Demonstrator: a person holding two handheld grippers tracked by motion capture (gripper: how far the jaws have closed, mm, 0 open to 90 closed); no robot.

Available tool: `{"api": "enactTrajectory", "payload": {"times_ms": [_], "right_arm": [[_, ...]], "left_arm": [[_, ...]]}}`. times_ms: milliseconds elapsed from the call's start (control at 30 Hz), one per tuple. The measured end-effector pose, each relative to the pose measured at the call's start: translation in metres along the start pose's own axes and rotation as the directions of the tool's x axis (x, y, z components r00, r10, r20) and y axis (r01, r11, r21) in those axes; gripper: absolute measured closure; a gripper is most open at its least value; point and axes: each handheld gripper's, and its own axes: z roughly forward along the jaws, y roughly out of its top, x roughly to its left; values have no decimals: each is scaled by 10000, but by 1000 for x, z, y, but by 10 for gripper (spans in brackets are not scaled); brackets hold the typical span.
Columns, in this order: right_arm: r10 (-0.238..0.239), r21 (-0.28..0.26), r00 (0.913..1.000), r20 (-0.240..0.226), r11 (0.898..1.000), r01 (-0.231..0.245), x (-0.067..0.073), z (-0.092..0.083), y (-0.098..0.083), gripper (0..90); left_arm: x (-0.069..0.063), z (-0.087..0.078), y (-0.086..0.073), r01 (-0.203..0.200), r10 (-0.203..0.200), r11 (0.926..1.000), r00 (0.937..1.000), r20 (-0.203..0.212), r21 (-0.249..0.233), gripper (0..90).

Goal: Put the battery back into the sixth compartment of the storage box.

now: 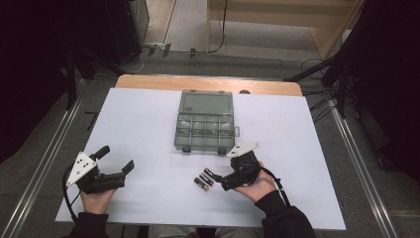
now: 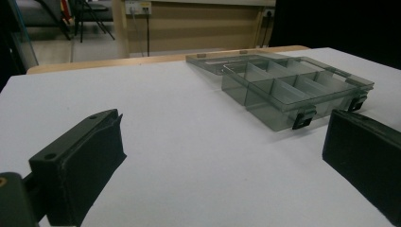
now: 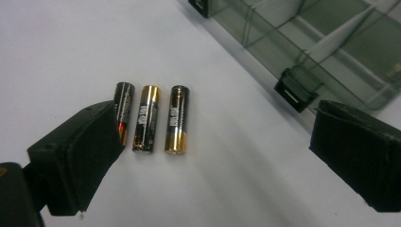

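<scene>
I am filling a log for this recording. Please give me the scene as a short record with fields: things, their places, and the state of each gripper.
surface: white table
box: clear organiser box, lid open and lying flat behind it, at table centre
batteries: three batteries, side by side on the table, in front of the box
left gripper: left gripper, jaws open, holding nothing, at the near left, apart from the box
right gripper: right gripper, jaws open, aimed at the batteries, not touching them as far as can be told
box contents: too unclear to tell
</scene>
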Motion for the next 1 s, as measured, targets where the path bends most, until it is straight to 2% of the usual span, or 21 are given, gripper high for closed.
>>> {"api": "enactTrajectory", "payload": {"times_ms": [200,367,500,533,567,600,700,767,867,1000], "right_arm": [[-437,831,9990,-70,9956,441,6,10,13,49],[-311,1452,9994,-176,9888,333,8,17,25,79],[-317,1875,9986,-433,9815,393,10,22,31,144],[-376,2082,9984,-419,9770,456,11,24,34,143],[-518,2454,9982,-292,9677,574,13,27,38,174],[-518,2454,9982,-292,9677,574,13,27,38,174],[-652,3014,9971,-394,9506,741,15,33,45,255],[-532,3450,9982,-295,9367,601,16,36,48,300],[-548,3593,9982,-245,9313,599,17,38,51,378],[-664,3811,9976,-189,9220,686,19,39,54,436]], "left_arm": [[0,0,0,3,-3,10000,10000,12,-3,0],[0,0,0,8,-8,10000,10000,15,-16,0],[0,0,0,27,-27,10000,10000,4,-7,0],[0,0,0,30,-30,10000,10000,7,-2,0],[0,0,0,27,-27,10000,10000,2,6,0],[0,0,0,30,-30,10000,10000,5,10,0],[0,0,0,26,-26,10000,10000,22,20,0],[0,0,0,27,-27,10000,10000,17,-2,0],[0,0,0,31,-31,10000,10000,24,18,0],[0,1,0,24,-24,10000,10000,35,48,0]]}}
